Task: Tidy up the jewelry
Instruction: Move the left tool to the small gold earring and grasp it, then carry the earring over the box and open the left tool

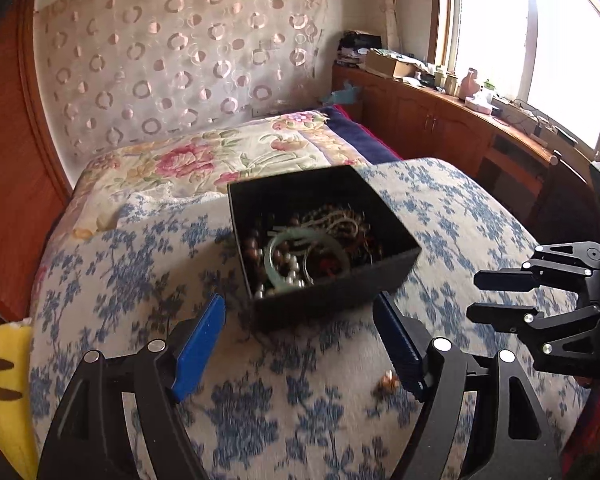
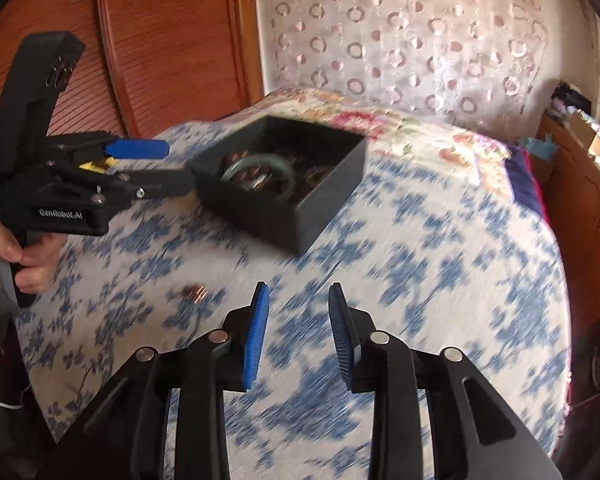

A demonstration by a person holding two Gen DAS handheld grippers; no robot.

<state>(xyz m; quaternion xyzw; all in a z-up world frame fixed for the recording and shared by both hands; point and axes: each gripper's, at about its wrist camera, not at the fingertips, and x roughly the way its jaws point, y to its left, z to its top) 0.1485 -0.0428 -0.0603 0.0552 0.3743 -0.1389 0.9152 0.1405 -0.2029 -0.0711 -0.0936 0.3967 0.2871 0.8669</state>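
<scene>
Bedspread (image 1: 148, 280) with blue flowers fills both views, a floral quilt (image 1: 204, 156) lying beyond it at the far end. On the spread sits a black box (image 1: 324, 300), open at the top, holding a pale green bangle (image 1: 296, 240) among brown and silver beads (image 1: 284, 276). The left gripper (image 1: 300, 344) hangs just short of the box's near wall, jaws spread wide, nothing between them. The right gripper (image 2: 298, 332) is nearer and to the right of the box, jaws partly apart over bare cloth, empty. A small copper-coloured trinket (image 2: 196, 291) lies loose on the spread, near and left of the right gripper, apart from the box.
</scene>
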